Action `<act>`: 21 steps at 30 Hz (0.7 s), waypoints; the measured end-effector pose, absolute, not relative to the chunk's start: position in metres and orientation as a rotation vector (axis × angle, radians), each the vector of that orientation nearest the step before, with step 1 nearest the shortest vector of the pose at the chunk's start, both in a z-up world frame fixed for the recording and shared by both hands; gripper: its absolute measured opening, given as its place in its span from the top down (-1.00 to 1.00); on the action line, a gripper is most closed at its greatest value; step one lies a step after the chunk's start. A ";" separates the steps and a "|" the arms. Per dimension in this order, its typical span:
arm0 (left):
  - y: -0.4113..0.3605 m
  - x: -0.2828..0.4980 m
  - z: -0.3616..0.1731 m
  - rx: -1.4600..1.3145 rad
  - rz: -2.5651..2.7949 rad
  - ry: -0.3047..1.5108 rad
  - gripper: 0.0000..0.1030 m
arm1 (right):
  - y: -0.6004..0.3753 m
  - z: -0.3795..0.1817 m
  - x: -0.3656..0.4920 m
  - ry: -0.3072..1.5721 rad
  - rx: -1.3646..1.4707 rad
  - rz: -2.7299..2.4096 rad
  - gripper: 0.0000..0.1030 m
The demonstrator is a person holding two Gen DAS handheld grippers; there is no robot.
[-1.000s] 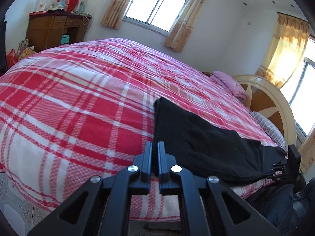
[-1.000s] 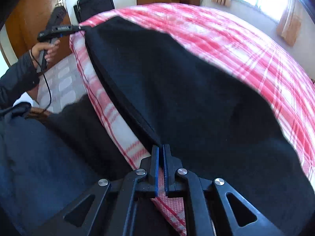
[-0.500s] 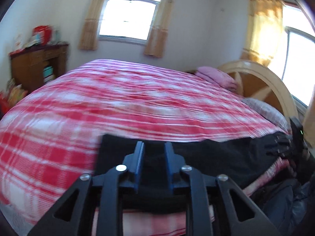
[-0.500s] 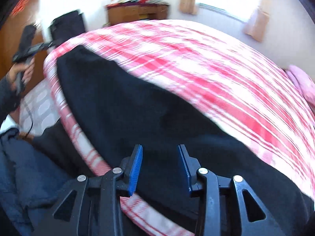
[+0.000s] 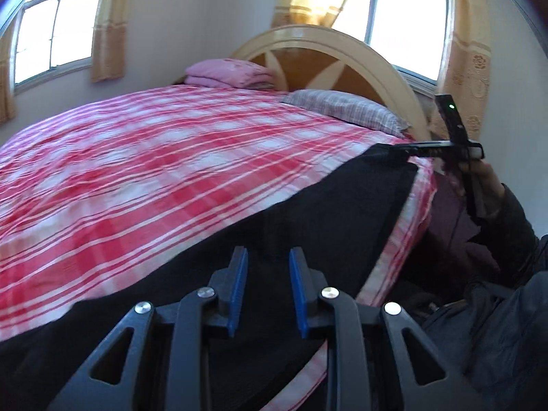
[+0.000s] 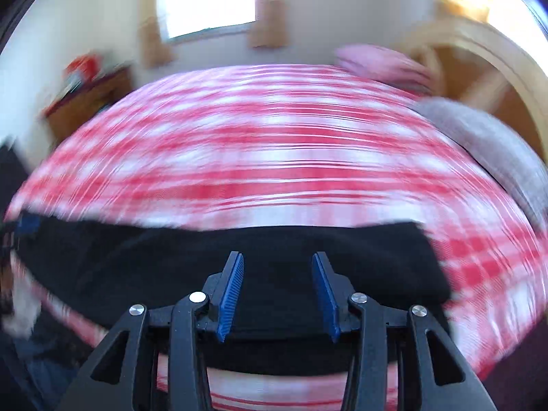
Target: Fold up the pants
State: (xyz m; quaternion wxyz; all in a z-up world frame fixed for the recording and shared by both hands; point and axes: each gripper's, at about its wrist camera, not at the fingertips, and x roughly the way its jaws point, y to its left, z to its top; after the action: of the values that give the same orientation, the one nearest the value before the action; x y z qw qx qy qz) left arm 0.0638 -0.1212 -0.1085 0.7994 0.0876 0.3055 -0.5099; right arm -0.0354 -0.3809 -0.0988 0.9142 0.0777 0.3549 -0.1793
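Lying flat along the near edge of the bed (image 5: pixel 144 178), the black pants (image 5: pixel 308 226) stretch sideways as a long dark strip on the red plaid cover, well short of the grey pillow (image 5: pixel 346 109) and the headboard (image 5: pixel 328 54) beyond it. The left gripper (image 5: pixel 265 270) hangs just above the pants with its jaws narrowly parted and no cloth between them. The right gripper (image 6: pixel 277 274) hovers over the same strip; its jaws have just been opening and stand moderately wide, also empty. In the left wrist view the right gripper shows at the pants' end nearest the headboard. The right wrist view is smeared, so finer detail of the pants' edge there is unclear.

The step in hand looks like re-gripping for the next fold. To do it well, each gripper probably ought to settle on a matching corner of the strip, pinch through all the layers, and lift evenly so the pants stay taut between them. One risk is catching the plaid cover along with the pants.
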 end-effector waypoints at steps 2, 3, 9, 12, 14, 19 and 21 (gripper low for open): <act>-0.145 0.059 -0.109 0.190 -1.143 0.662 0.48 | -0.400 -0.097 -0.047 0.721 0.218 -0.426 0.09; -0.154 0.056 -0.110 0.190 -1.168 0.669 0.48 | -0.413 -0.096 -0.054 0.717 0.253 -0.455 0.09; -0.217 0.034 -0.116 0.279 -1.294 0.714 0.48 | -0.466 -0.097 -0.085 0.671 0.483 -0.497 0.09; -0.241 0.025 -0.119 0.324 -1.336 0.718 0.48 | -0.473 -0.102 -0.086 0.675 0.537 -0.469 0.09; -0.256 0.021 -0.122 0.339 -1.358 0.729 0.48 | -0.475 -0.107 -0.086 0.679 0.548 -0.465 0.09; -0.276 0.014 -0.135 0.353 -1.393 0.763 0.48 | -0.476 -0.117 -0.085 0.691 0.553 -0.433 0.19; -0.279 0.011 -0.140 0.366 -1.393 0.778 0.48 | -0.471 -0.118 -0.081 0.687 0.535 -0.399 0.44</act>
State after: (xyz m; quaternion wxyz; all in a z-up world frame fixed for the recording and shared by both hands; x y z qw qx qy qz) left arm 0.0107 -0.2789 -0.1405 0.6834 0.1632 0.3468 -0.6213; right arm -0.0814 -0.4713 -0.1181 0.8875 0.2572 0.3308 -0.1918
